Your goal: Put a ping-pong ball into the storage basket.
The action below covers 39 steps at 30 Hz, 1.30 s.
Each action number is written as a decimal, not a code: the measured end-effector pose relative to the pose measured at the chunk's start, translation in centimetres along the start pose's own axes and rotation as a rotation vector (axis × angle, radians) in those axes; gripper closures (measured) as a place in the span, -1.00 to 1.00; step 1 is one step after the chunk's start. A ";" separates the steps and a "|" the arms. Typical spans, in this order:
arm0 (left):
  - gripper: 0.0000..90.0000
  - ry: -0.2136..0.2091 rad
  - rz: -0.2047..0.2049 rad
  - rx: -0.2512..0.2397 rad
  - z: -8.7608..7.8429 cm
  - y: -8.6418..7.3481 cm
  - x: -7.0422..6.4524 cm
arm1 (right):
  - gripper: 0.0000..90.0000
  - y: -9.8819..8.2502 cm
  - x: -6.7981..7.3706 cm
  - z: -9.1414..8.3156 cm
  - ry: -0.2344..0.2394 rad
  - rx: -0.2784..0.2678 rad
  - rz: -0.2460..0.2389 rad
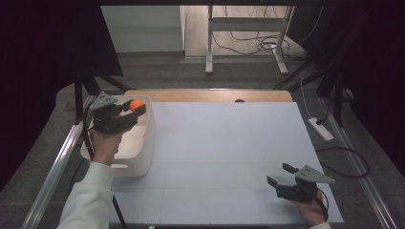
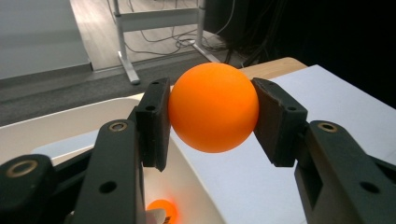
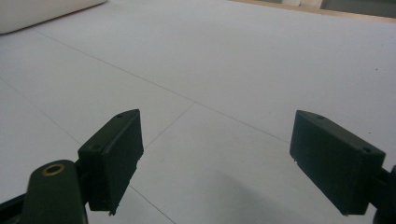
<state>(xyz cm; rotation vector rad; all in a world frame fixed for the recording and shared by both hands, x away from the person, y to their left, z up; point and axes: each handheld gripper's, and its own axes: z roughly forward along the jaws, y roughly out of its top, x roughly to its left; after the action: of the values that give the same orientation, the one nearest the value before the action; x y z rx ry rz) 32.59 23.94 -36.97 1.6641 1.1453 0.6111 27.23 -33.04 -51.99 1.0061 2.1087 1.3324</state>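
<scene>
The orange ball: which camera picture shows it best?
The left gripper view: the orange ball sits large and sharp between the pads of the left hand-held gripper. In the high view it is a small orange dot above the white bin. The right gripper view looks across the table.

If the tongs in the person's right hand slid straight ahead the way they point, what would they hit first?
Probably nothing soon: the right tongs stand open over bare white table, angled towards the white bin at the far left. The bin looks like the first thing in line, though depth is hard to judge.
</scene>
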 end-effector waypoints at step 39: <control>0.12 0.130 -0.040 0.140 2.8 -1.1 3.7 | -0.62 0.0 0.0 0.0 0.000 0.002 0.002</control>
<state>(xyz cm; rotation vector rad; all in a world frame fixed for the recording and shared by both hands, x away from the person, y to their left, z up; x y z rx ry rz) 36.03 26.09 -39.52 1.7359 1.3377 0.6333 27.26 -33.05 -52.03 1.0094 2.1099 1.3325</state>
